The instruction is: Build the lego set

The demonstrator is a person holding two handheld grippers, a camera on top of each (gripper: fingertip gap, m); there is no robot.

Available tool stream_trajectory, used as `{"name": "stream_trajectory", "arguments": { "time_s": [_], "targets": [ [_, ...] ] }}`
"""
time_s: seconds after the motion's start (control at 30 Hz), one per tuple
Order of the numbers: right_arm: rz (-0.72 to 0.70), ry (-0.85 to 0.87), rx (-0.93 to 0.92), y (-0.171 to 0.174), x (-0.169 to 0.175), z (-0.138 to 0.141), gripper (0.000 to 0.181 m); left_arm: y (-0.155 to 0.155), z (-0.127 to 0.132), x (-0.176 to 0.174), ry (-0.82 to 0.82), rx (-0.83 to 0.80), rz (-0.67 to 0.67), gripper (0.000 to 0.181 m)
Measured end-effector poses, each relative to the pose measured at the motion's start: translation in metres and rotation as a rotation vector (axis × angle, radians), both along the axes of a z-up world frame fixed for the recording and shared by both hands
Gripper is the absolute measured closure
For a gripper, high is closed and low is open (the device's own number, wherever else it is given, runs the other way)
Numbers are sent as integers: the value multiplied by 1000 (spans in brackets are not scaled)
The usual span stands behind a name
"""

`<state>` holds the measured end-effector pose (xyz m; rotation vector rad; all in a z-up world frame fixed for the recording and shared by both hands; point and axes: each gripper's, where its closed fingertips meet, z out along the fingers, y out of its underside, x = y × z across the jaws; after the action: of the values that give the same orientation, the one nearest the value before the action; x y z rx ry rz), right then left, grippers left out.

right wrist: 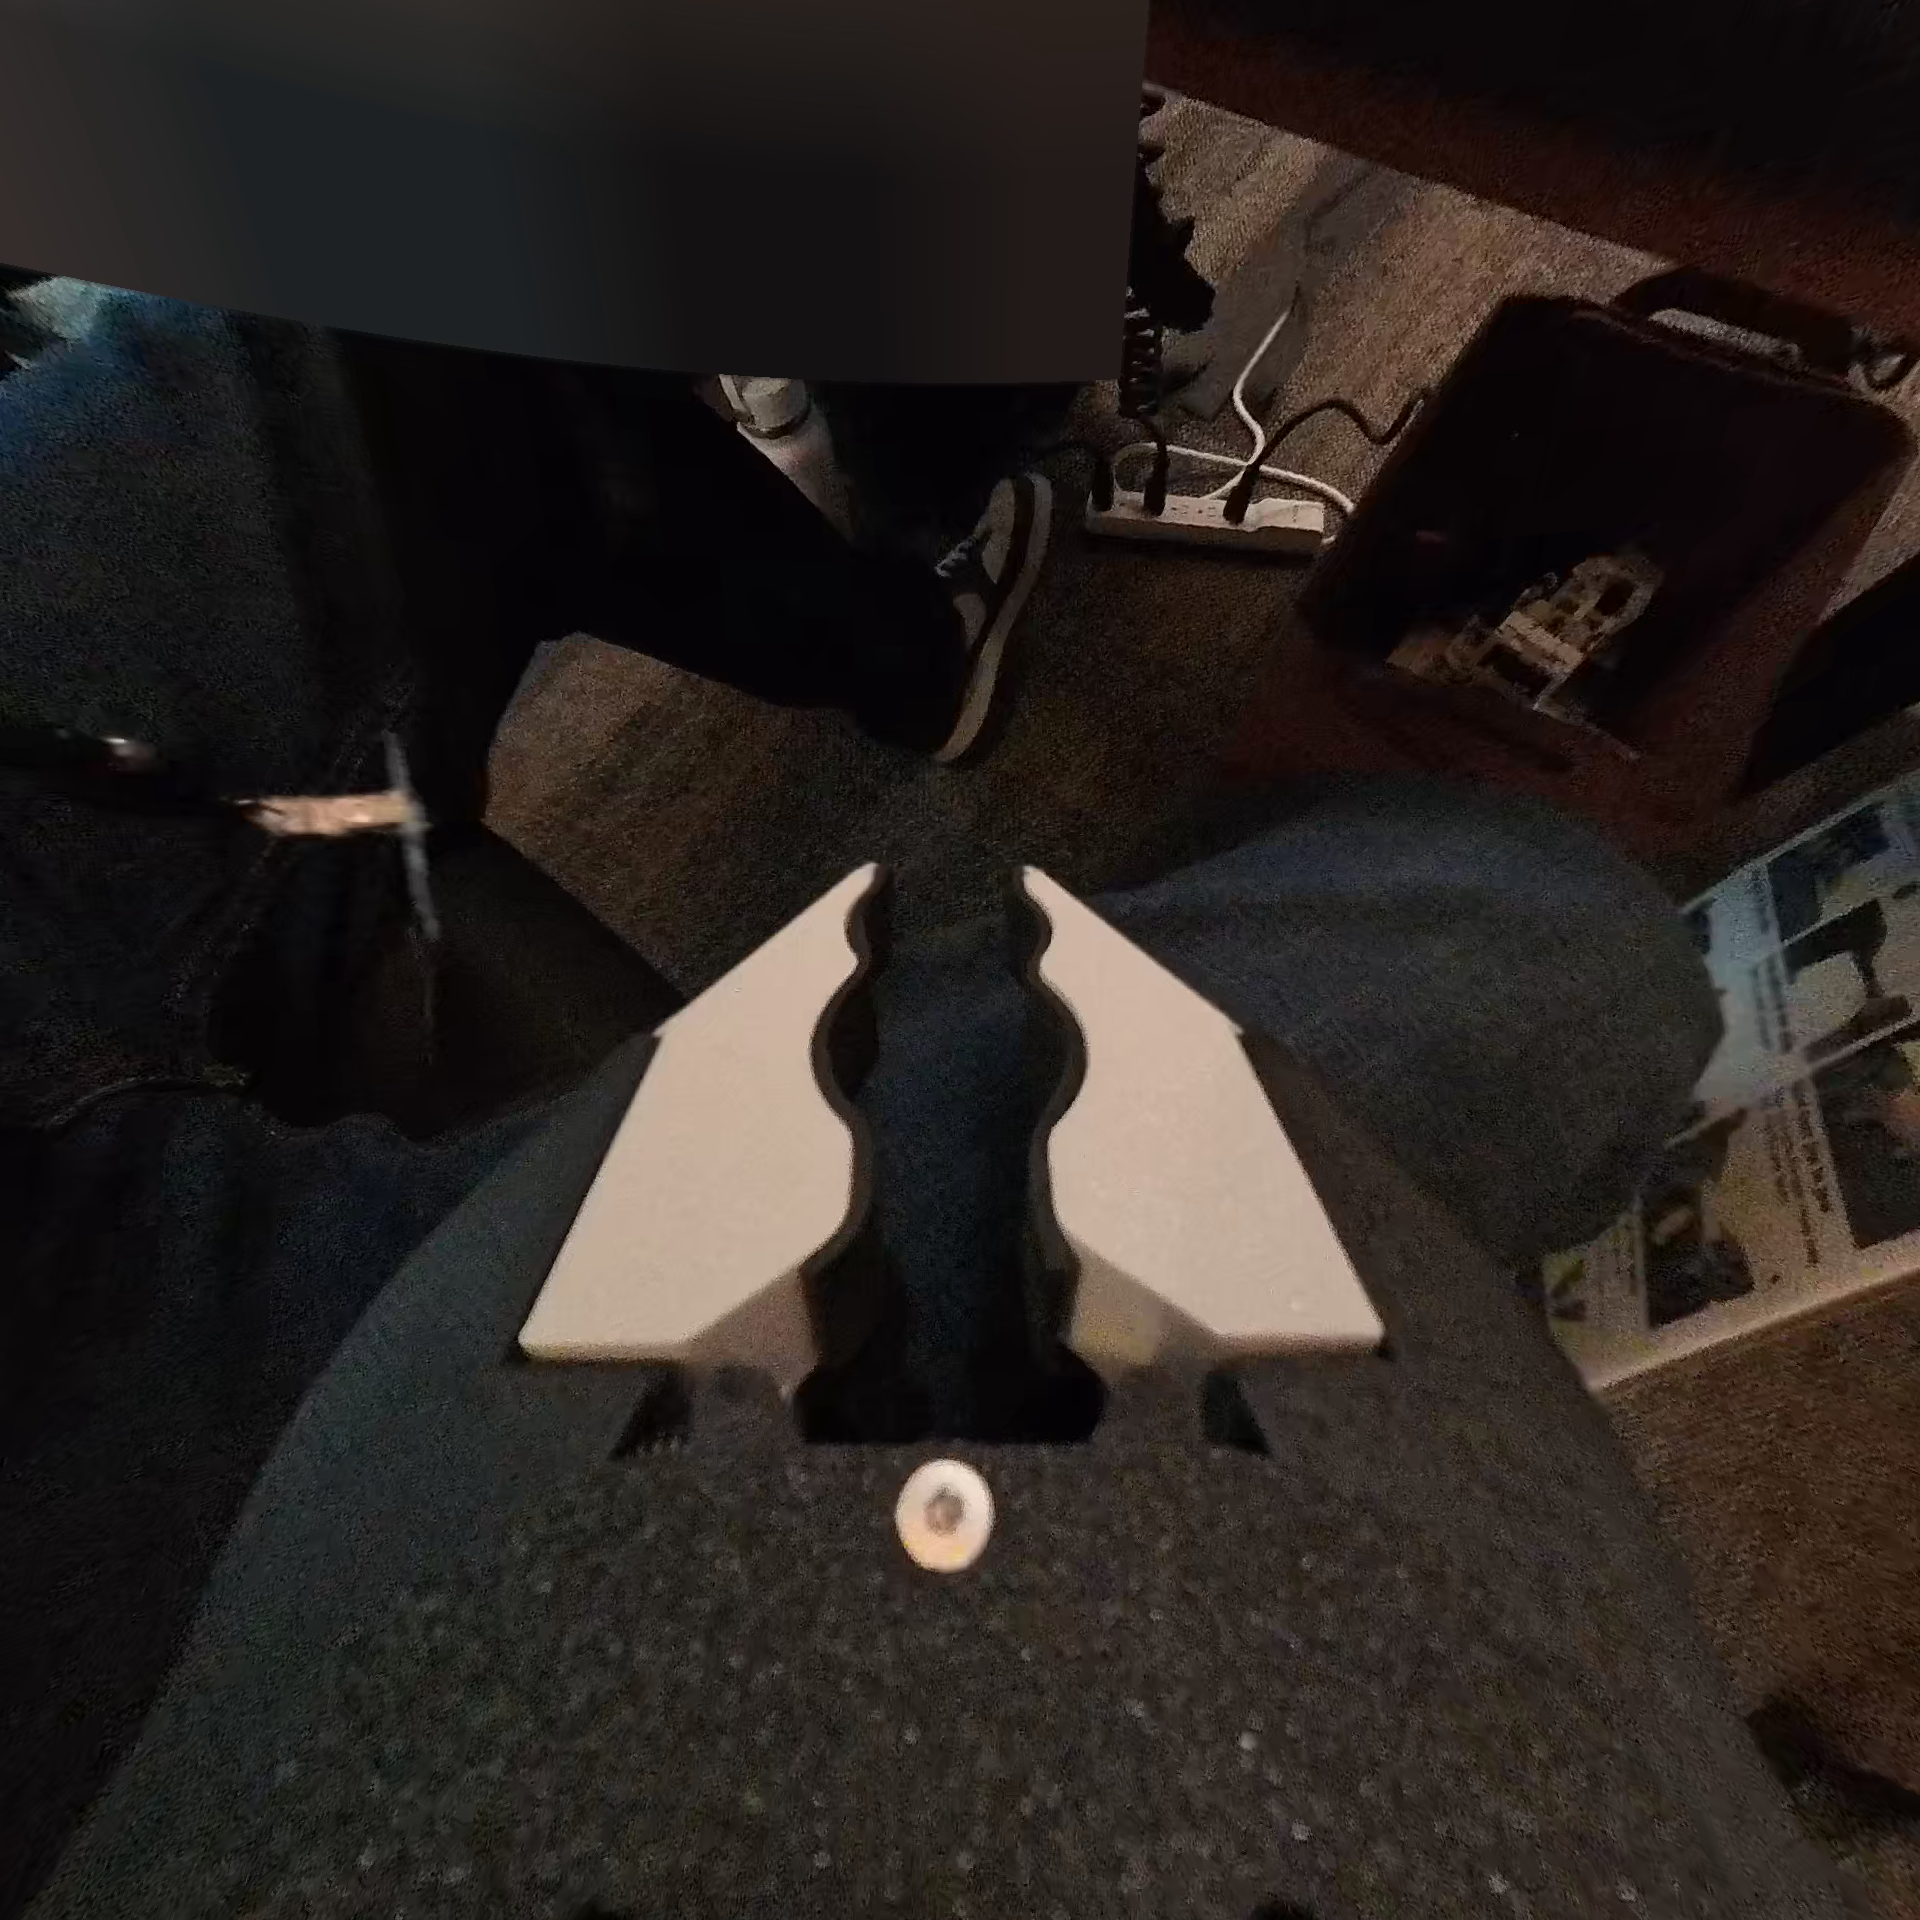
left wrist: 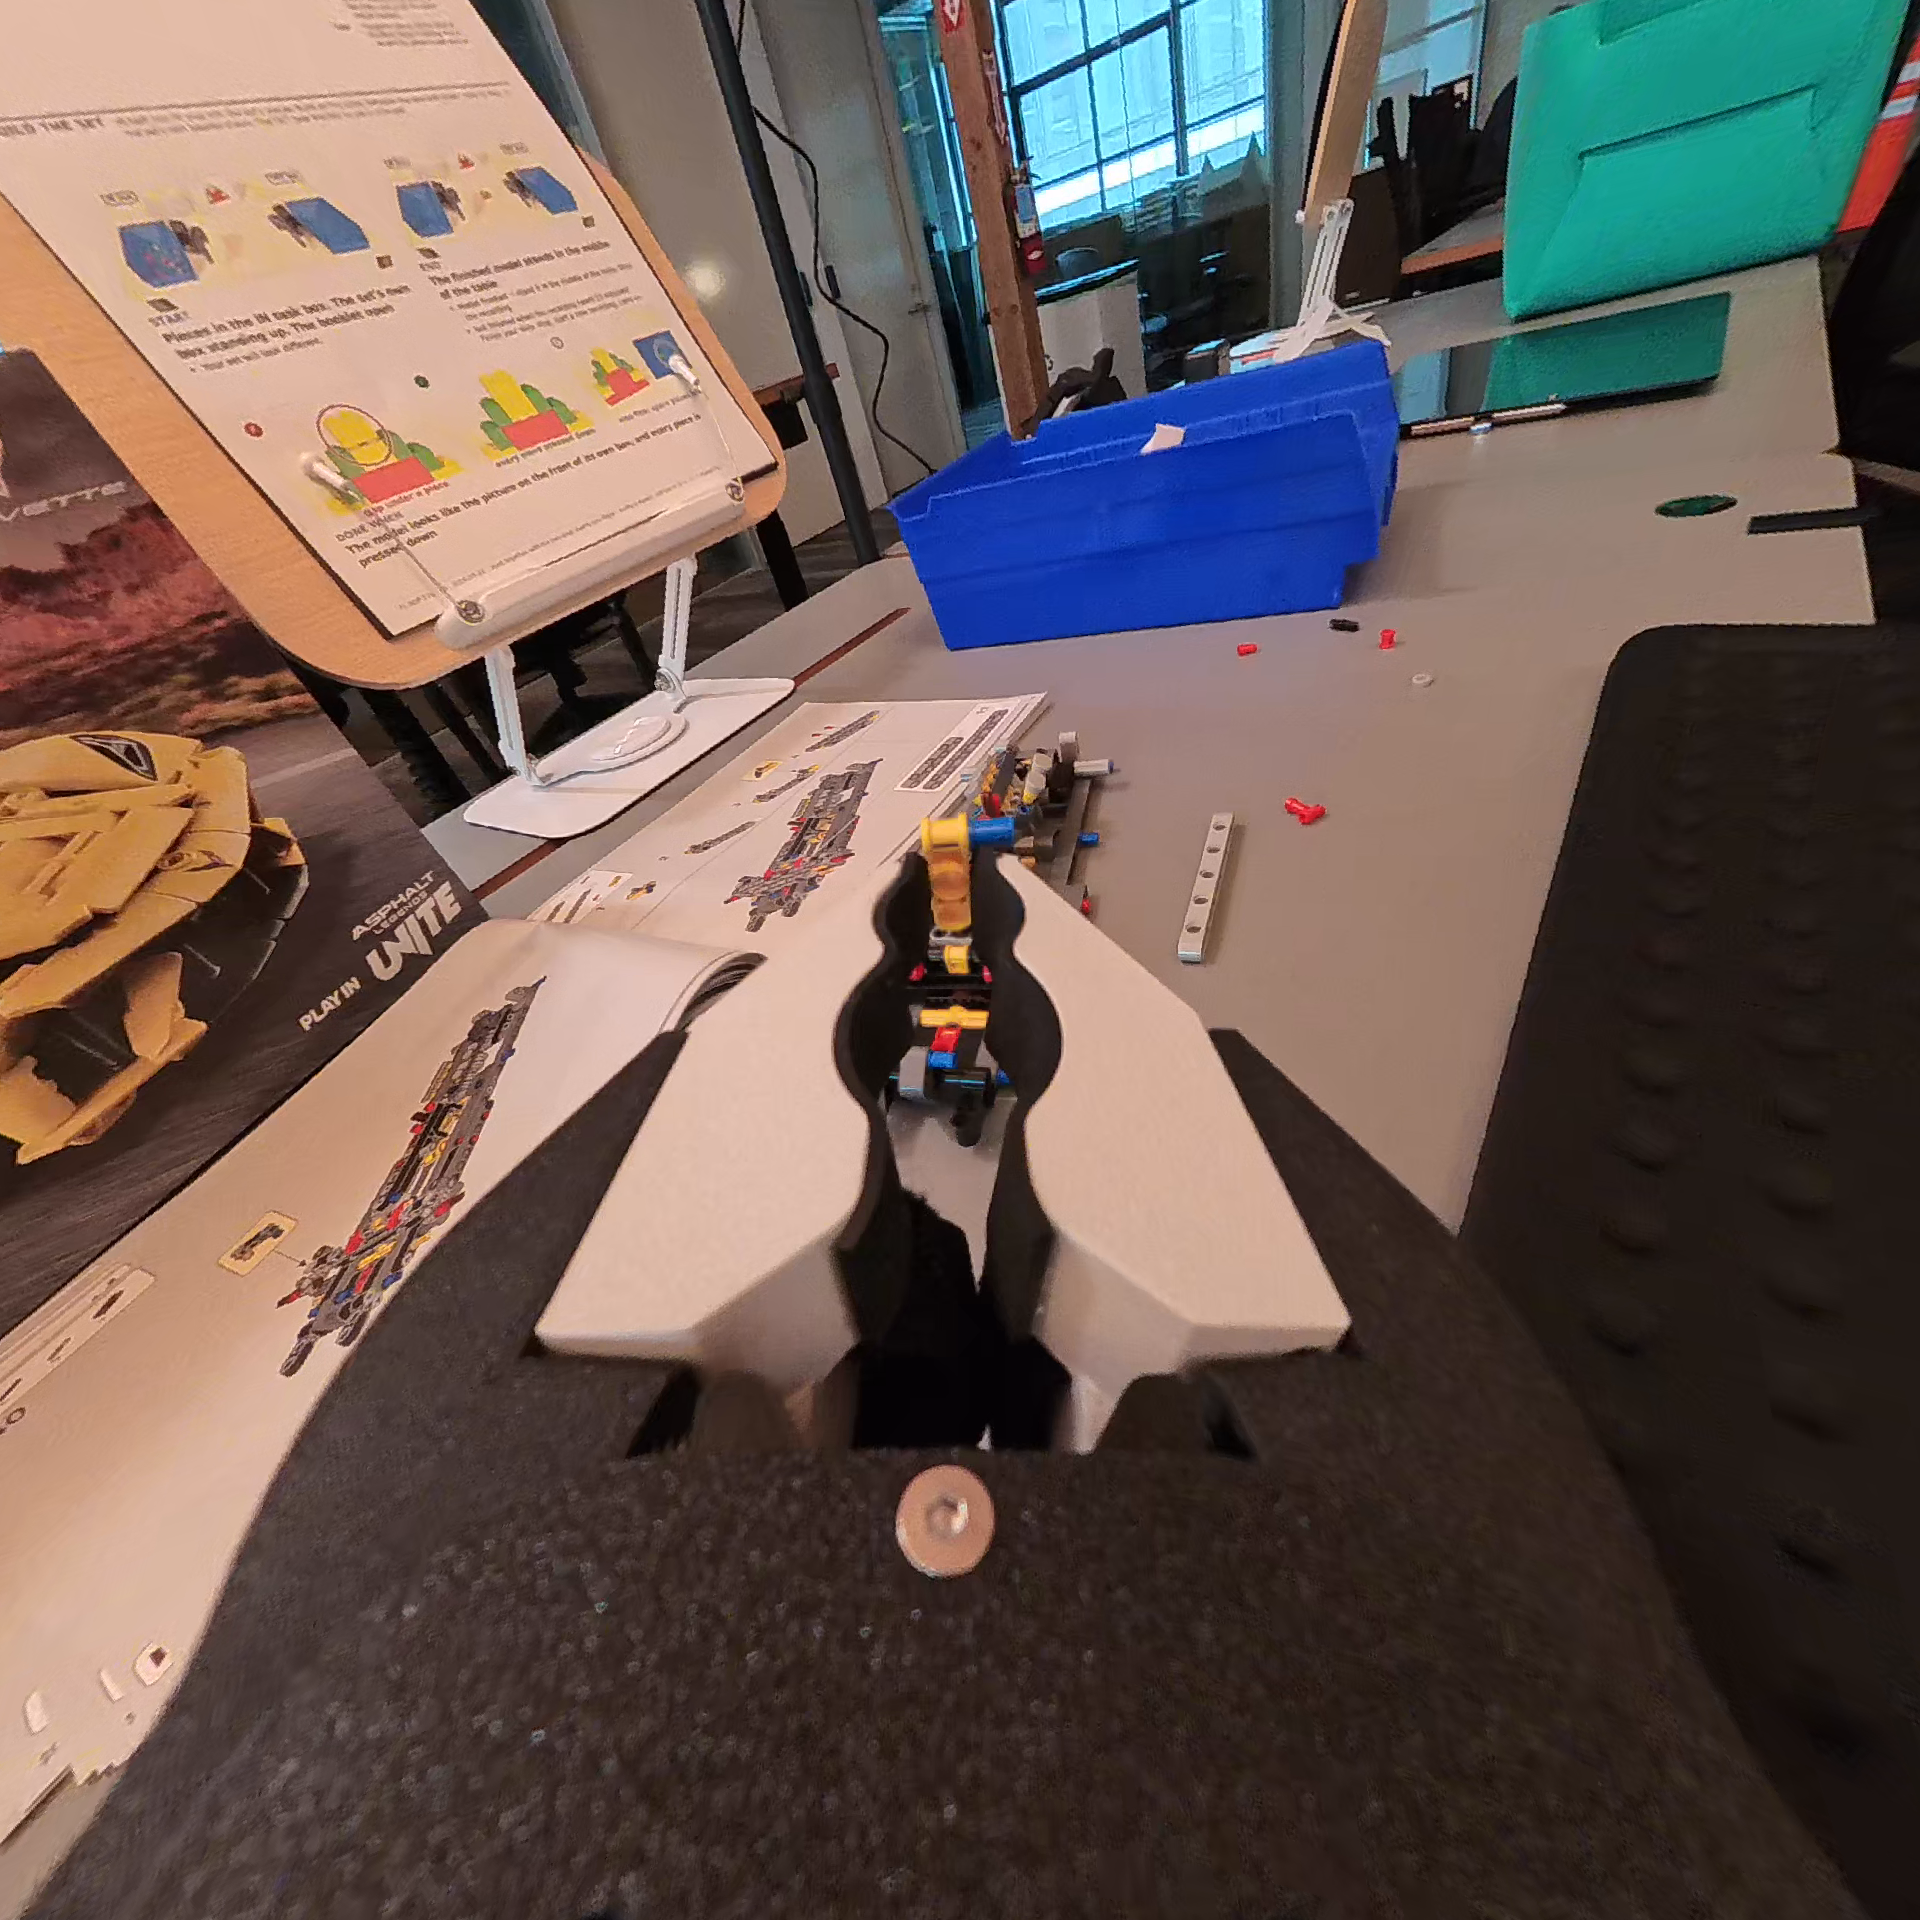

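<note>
blue bin [left wrist: 1143, 530], grey table [left wrist: 1351, 935], loose red pins [left wrist: 1302, 809], yellow-topped lego assembly [left wrist: 948, 894], black-lined grey fingers [left wrist: 1132, 1049]

Grey table [left wrist: 1455, 935] — bearing: blue bin [left wrist: 1143, 509] at the far side; open instruction booklet [left wrist: 727, 831] at left; white stand base [left wrist: 634, 758] beside it; partly built lego assembly [left wrist: 1039, 800] near the middle; grey beam [left wrist: 1208, 883] just right of it; scattered red pins [left wrist: 1302, 809] beyond; black mat [left wrist: 1714, 1039] at right.

Carpeted floor [right wrist: 779, 748] — bearing: white power strip [right wrist: 1205, 514]; dark box [right wrist: 1600, 499]; printed sheet [right wrist: 1818, 1091] at right.
</note>
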<state>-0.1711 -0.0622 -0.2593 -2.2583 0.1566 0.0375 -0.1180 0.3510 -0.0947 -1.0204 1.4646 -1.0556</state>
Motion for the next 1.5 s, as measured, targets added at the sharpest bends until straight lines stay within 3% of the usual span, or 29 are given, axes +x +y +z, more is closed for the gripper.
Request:
{"name": "stream_trajectory", "arguments": {
  "time_s": [0.3, 0.57, 0.8, 0.97, 1.5],
  "targets": [
    [-99, 197, 66, -42, -52, -9, 154, 1, 13, -7, -49, -48, 23, 175],
    [-223, 225, 118, -83, -81, -10, 155, -4, 7, -3, -17, -18, 21, 175],
    [-260, 335, 216, -80, -96, -7, 154, -7, 11, -8, -34, -7, 28, 175],
    [-262, 321, 181, -81, -103, -15, 154, -7, 13, -11, -35, -31, 33, 175],
    [-233, 345, 186, -79, -108, -14, 154, -18, -9, -4, 64, 16, -26, 175]
  ]
}}
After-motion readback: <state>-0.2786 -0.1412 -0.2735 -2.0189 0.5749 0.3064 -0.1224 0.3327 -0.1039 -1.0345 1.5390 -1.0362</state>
